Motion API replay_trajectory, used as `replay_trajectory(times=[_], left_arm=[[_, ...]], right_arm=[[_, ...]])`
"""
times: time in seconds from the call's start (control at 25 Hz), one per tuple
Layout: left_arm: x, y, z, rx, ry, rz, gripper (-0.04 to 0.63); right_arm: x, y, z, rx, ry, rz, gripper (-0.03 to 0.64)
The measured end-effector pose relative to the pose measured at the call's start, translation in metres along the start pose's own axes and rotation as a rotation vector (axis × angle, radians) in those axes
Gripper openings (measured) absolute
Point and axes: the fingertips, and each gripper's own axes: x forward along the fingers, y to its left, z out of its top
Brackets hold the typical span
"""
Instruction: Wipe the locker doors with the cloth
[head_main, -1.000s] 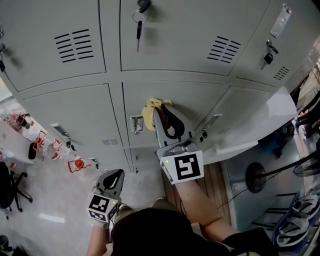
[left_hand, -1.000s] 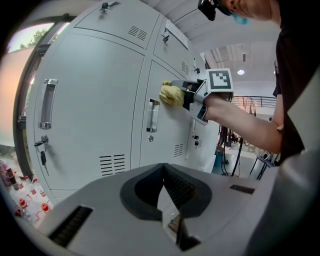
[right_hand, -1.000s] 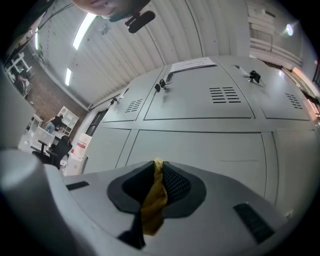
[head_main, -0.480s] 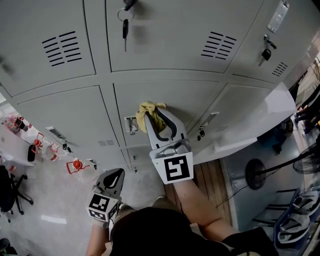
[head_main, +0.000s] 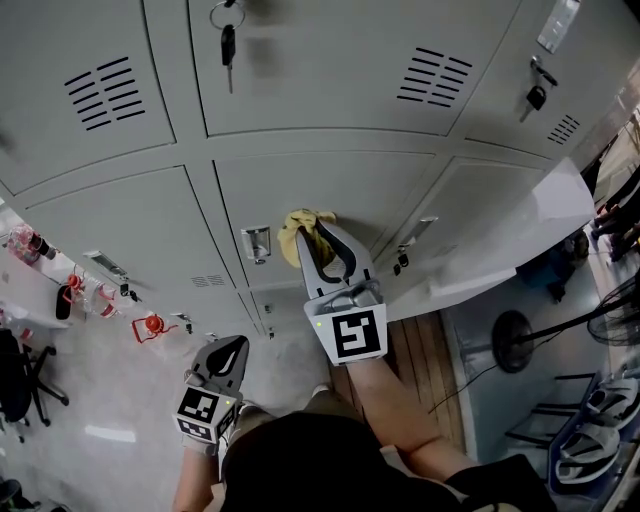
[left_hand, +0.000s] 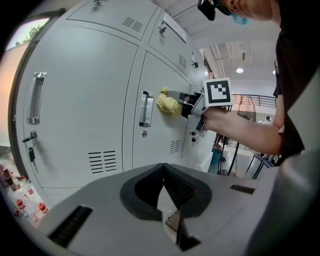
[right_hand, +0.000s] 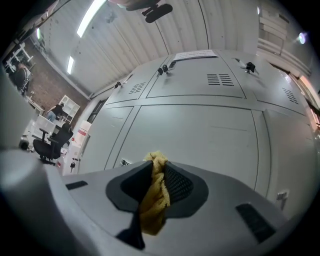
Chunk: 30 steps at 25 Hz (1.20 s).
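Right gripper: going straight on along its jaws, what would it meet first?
The locker door, through the yellow cloth that the right gripper grips; cloth looks pressed against it, though depth is unclear.

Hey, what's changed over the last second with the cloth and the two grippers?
The right gripper, shut on the yellow cloth, has slid the cloth slightly down the middle locker door, closer to level with the door handle. The head view itself also drifted. Nothing was grabbed or released. The cloth stays against the door, and the left gripper stays shut, empty and low.
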Motion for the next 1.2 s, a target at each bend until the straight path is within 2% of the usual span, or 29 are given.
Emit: replay_trajectory(times=[0.88,1.2], left_arm=[[0.004,-0.008,-0.022,-0.03,0.074,0.039,0.009],[0.004,-0.005,-0.03,-0.044,0.095,0.063,0.009]], right_arm=[[-0.015,0.027,-0.119,0.107,0.164,0.06,0.074],[-0.018,0.044,-0.154,0.084,0.221,0.1,0.074]])
